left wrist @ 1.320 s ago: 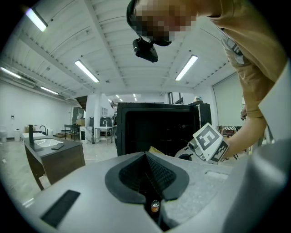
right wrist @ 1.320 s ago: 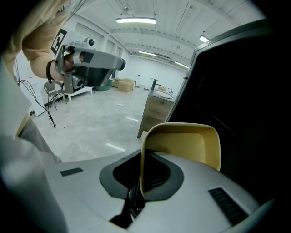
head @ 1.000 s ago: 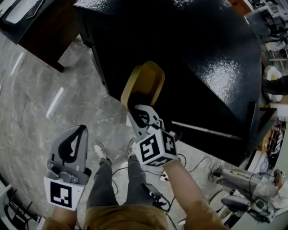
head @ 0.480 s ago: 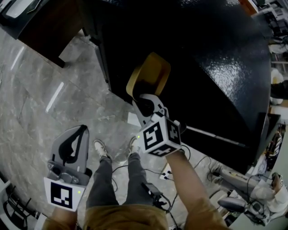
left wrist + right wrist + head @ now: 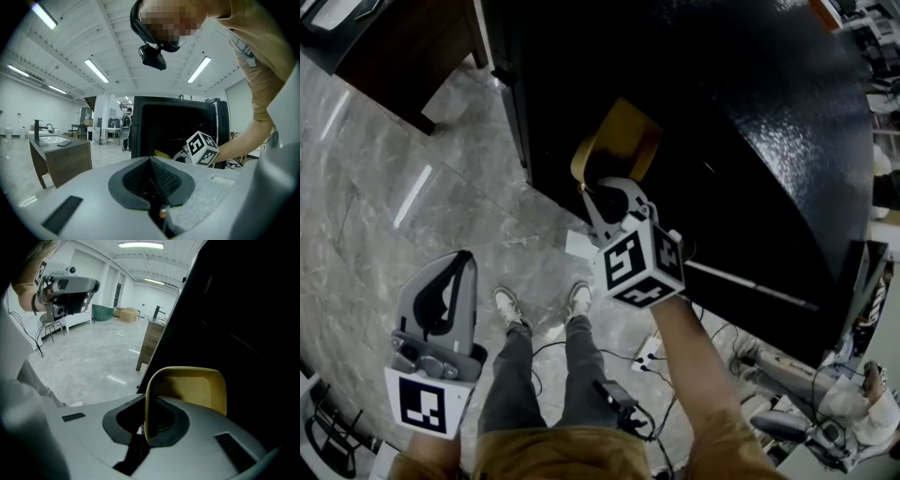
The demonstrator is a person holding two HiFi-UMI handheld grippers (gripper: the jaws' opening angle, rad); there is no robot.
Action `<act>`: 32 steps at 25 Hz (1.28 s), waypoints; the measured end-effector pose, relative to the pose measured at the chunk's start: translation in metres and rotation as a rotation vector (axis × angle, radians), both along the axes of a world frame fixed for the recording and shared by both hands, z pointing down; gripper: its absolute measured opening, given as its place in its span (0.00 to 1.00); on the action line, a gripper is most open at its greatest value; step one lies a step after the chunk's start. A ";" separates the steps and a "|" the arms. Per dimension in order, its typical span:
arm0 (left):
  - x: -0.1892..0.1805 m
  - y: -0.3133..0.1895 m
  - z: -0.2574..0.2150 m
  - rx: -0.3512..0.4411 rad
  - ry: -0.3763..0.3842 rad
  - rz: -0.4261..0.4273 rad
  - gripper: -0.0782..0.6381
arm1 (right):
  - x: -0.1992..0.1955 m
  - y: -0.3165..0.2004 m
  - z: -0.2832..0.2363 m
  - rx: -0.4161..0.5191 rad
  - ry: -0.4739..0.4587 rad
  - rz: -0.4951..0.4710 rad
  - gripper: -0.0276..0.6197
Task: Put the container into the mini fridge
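Note:
A yellow container [image 5: 619,141] is held by its rim in my right gripper [image 5: 605,190], which is shut on it. The container is tipped on edge at the dark open front of the black mini fridge [image 5: 750,141]. In the right gripper view the container [image 5: 187,385] stands between the jaws of the right gripper [image 5: 145,427], with the fridge's black interior [image 5: 243,319] behind it. My left gripper [image 5: 457,267] hangs low at the left over the floor, shut and empty. In the left gripper view the left gripper [image 5: 152,180] faces the fridge [image 5: 173,124] from a distance.
A dark wooden cabinet [image 5: 384,56] stands left of the fridge on the grey marble floor. Cables [image 5: 623,398] and a white paper [image 5: 578,246] lie by the person's shoes [image 5: 511,309]. Another person's legs [image 5: 787,366] show at the lower right. A sink counter [image 5: 61,152] stands at the left.
My right gripper has carried the yellow container up and forward, deeper into the fridge's opening. The left gripper has stayed almost still.

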State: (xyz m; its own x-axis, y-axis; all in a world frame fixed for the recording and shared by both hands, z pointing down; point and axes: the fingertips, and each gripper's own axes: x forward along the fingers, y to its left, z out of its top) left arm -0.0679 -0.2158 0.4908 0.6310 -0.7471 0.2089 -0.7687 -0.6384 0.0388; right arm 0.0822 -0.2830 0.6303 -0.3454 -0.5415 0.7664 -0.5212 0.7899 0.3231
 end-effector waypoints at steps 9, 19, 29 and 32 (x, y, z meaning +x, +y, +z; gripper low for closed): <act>0.002 -0.004 0.004 0.025 -0.035 0.010 0.11 | 0.014 -0.012 0.008 -0.018 0.059 -0.005 0.05; 0.000 -0.006 0.010 0.024 -0.037 0.002 0.11 | 0.017 -0.016 0.033 -0.080 0.081 0.007 0.05; -0.003 -0.012 0.016 0.017 -0.034 0.001 0.11 | 0.023 -0.031 0.045 -0.100 0.099 0.026 0.05; -0.005 -0.015 0.016 0.016 -0.033 0.001 0.11 | 0.024 -0.035 0.044 -0.100 0.103 0.030 0.05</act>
